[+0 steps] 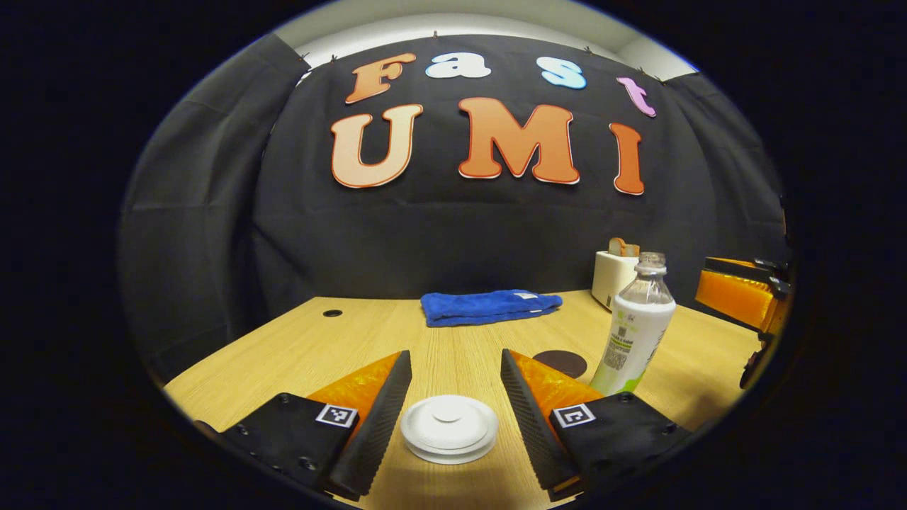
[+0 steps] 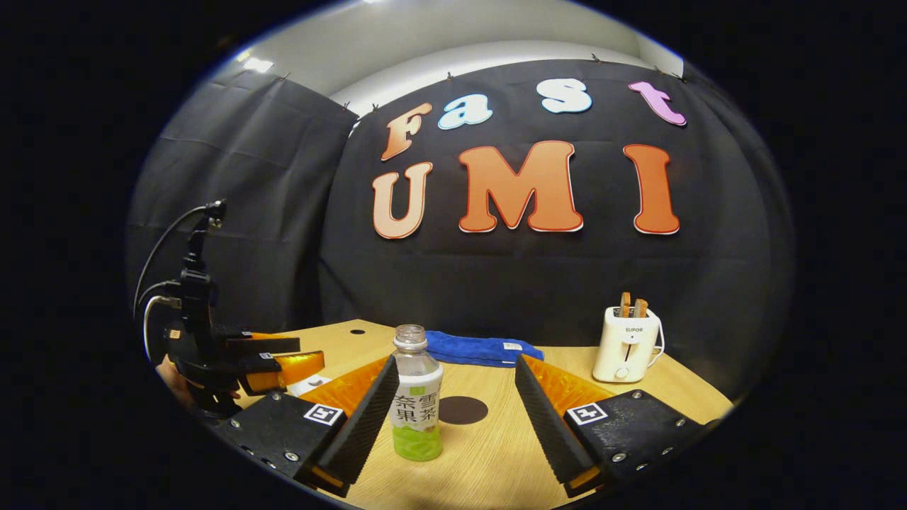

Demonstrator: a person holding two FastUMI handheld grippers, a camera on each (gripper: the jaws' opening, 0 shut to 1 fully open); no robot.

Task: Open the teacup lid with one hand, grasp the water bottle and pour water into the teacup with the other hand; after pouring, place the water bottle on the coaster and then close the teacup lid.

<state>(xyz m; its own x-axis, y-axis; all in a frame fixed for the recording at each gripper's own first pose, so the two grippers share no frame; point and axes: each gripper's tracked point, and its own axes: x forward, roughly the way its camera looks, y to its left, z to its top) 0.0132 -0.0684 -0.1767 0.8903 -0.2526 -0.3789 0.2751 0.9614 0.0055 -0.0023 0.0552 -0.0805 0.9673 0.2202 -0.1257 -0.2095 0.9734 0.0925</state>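
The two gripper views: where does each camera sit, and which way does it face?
Left gripper view: on the left gripper, facing the teacup lid between its open fingers.
Right gripper view: on the right gripper, facing the water bottle between its open fingers; the left gripper shows at left.
Shared: bottle, coaster, blue towel, toaster.

A light wooden table (image 1: 297,347) stands against black cloth walls (image 1: 212,212) beneath a lit white ceiling (image 2: 425,35).

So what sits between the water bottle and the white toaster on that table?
In the right gripper view, the dark round coaster lies on the table between the bottle and the toaster, with the blue towel farther back.
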